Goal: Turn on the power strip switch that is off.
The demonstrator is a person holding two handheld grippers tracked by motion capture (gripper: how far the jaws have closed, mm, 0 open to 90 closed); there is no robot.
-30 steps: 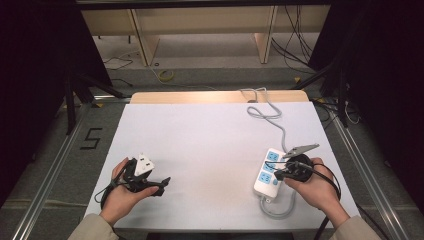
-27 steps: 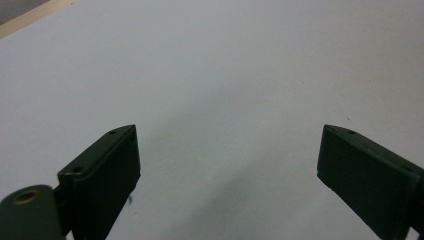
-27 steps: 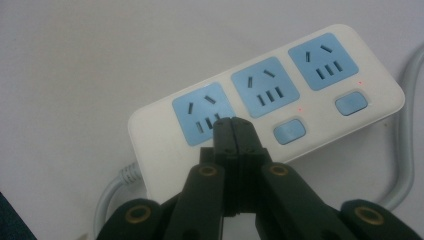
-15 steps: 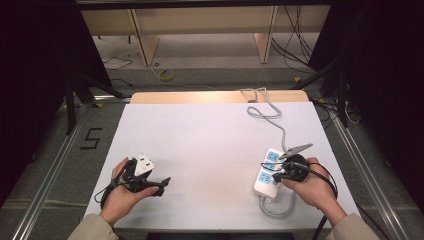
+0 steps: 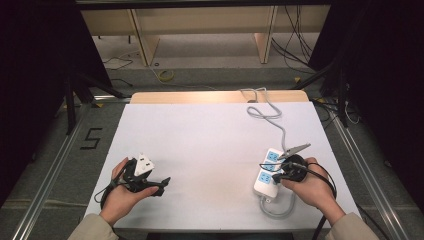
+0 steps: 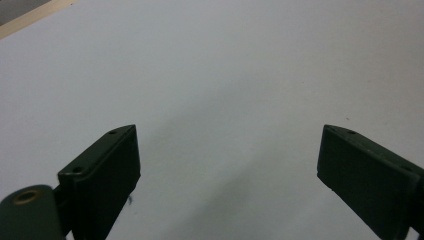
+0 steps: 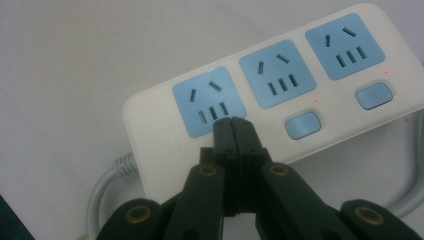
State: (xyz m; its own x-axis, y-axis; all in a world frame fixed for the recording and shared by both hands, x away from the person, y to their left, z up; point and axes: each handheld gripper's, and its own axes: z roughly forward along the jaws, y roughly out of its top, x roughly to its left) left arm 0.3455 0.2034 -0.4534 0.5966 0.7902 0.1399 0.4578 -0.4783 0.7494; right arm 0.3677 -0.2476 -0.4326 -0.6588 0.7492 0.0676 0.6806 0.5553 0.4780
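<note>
Since the earlier frames the right gripper [image 5: 278,172] has slid a little along the power strip [image 5: 267,171] towards the person, while the left gripper [image 5: 159,183] lies where it was; the right one's jaws are pressed together with nothing between them, their tips resting over the power strip's end socket [image 7: 209,102], beside the grey cord's exit; the left one's jaws stand wide apart over bare table, holding nothing. The power strip lies on the right part of the white table [image 5: 210,145], near the front edge, its grey cord [image 5: 265,111] snaking back to the far edge and another loop curling at the near end. The table's far rim is pale wood; beyond it are a grey floor, loose cables and wooden shelf legs. Both hands rest low near the front edge, left hand [image 5: 122,197] and right hand [image 5: 310,187], forearms coming in from below. Counted: two grippers, one power strip, three blue sockets, two blue switches.
</note>
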